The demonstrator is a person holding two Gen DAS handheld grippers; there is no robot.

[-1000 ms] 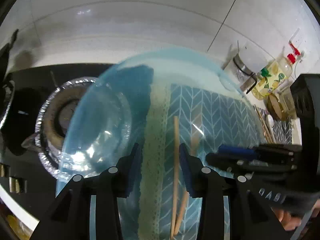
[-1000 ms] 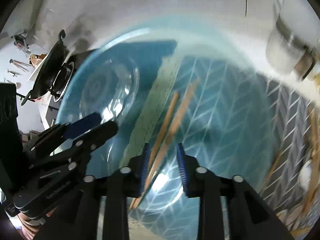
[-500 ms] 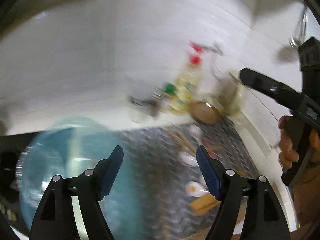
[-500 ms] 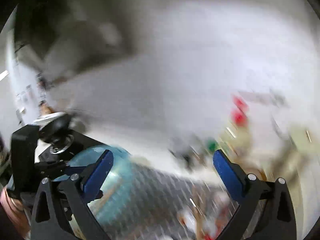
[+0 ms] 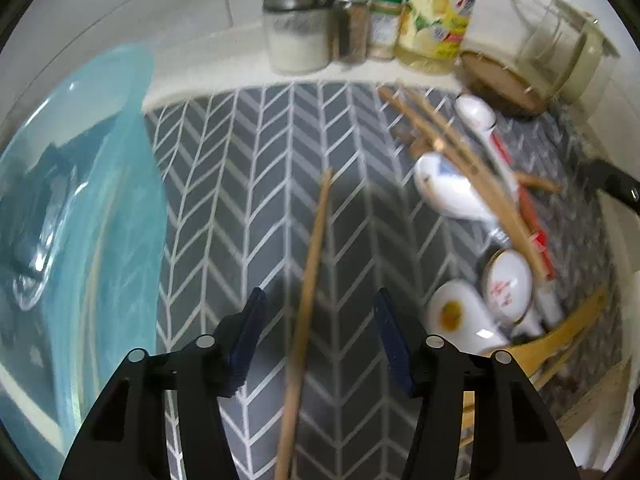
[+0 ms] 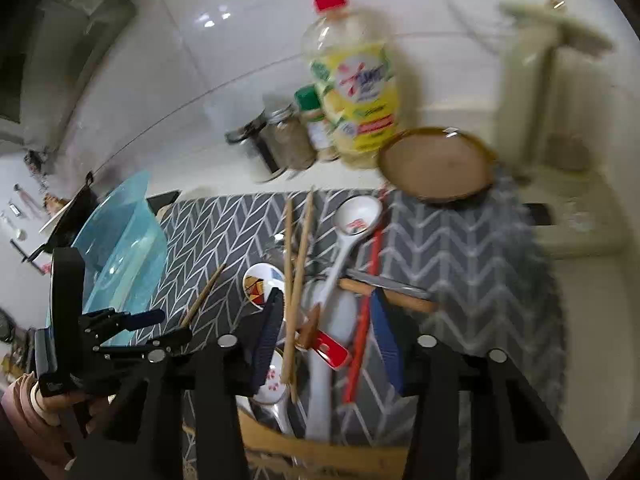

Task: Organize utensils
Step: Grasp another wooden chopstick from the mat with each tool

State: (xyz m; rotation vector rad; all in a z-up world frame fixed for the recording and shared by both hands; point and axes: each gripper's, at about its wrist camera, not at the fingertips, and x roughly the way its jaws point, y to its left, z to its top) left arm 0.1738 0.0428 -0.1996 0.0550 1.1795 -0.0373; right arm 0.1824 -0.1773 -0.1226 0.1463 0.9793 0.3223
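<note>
A single wooden chopstick (image 5: 308, 292) lies on the grey herringbone mat (image 5: 248, 184), running between the jaws of my open left gripper (image 5: 320, 336). It also shows in the right wrist view (image 6: 202, 296). A pile of white ceramic spoons (image 5: 452, 196), wooden chopsticks (image 5: 472, 168) and red-handled utensils lies to the right. My right gripper (image 6: 326, 332) is open above that pile, over a pair of chopsticks (image 6: 294, 280) and a white spoon (image 6: 352, 224). The left gripper (image 6: 160, 326) appears at its left.
A translucent blue bowl (image 5: 76, 220) stands at the mat's left edge. Jars (image 5: 296, 36), a yellow dish soap bottle (image 6: 356, 92), a brown lid (image 6: 438, 164) and a glass pitcher (image 5: 560, 48) line the tiled back wall. A wooden spatula (image 5: 560, 340) lies at the right.
Both grippers have left the blue bowl and swung right and down to the mat. Both have opened; the left one now straddles a lone chopstick, the right hangs over the utensil pile.
</note>
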